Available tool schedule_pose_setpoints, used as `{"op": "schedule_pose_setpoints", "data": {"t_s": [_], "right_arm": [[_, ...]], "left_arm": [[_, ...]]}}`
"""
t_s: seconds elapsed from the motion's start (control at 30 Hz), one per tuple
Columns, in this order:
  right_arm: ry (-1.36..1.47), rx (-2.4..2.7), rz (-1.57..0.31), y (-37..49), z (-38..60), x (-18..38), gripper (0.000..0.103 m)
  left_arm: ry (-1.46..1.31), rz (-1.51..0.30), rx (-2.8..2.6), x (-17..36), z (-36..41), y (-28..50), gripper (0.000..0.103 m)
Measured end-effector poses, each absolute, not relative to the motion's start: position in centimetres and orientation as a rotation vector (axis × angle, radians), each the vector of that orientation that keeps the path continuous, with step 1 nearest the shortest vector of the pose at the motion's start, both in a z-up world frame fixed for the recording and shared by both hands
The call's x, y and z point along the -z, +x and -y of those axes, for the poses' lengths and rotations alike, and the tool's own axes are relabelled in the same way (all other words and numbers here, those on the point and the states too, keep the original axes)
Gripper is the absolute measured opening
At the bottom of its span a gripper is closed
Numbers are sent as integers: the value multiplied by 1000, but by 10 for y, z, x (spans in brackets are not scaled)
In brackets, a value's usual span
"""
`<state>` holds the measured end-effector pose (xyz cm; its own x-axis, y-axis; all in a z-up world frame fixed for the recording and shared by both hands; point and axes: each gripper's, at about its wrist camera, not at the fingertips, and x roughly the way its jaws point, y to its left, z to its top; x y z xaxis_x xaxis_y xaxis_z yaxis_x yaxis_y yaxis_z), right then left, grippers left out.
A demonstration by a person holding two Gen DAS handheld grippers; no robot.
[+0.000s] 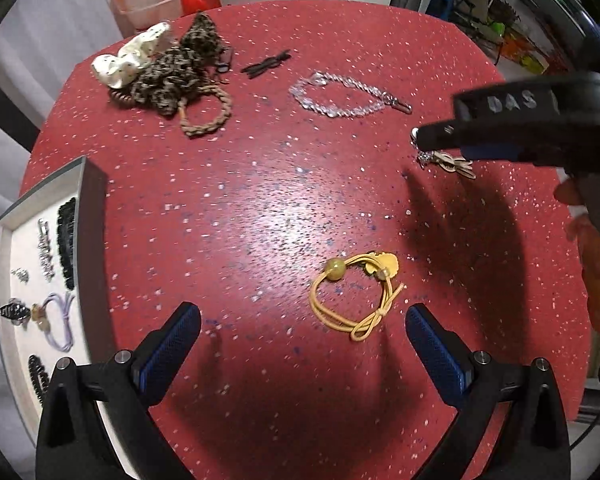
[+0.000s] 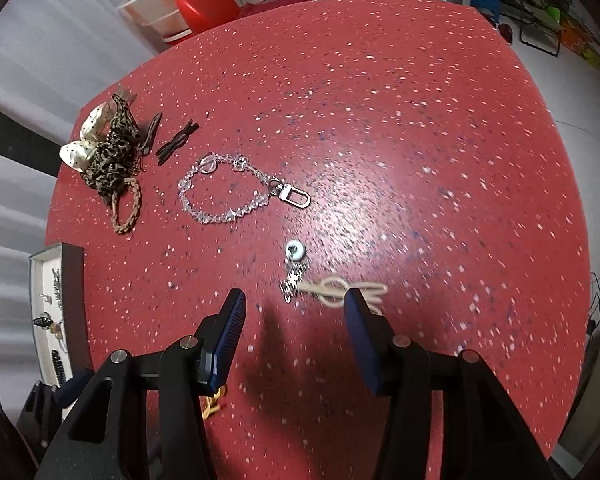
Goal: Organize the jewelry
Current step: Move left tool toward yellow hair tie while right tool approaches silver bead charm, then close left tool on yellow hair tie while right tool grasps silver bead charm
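Yellow hair tie [image 1: 356,296] waits between the left gripper [image 1: 303,330]'s open jaws — pickup pending. Right gripper [image 2: 294,316] — empty, unclenched — nears the beige charm [image 2: 340,290]; next, descend and close.

Counter [image 1: 260,184] was red with white and dark speckles. Hair tie [image 1: 356,300] was mustard yellow with olive bead. Scrunchie [image 1: 132,56] was cream with small dark dots. Braided band [image 1: 208,116] was tan. Bead chain [image 2: 216,196] was clear with silver clasp. Tray [image 1: 4,240] was grey-rimmed with white inside. Gripper fingers [image 1: 168,344] were black with blue pads.
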<state>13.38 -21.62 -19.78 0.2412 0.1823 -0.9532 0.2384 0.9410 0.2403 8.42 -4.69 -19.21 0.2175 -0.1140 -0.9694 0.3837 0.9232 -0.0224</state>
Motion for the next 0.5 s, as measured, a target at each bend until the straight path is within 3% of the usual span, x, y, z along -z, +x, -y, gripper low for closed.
{"op": "schedule_pose_setpoints", "data": {"t_s": [0.3, 0.5], "right_arm": [[265, 35, -1329, 153, 201, 214, 53], [170, 42, -1320, 157, 188, 214, 39]], "left_arm": [[275, -1301, 326, 212, 62, 83, 103], [295, -1295, 325, 217, 73, 80, 101]]}}
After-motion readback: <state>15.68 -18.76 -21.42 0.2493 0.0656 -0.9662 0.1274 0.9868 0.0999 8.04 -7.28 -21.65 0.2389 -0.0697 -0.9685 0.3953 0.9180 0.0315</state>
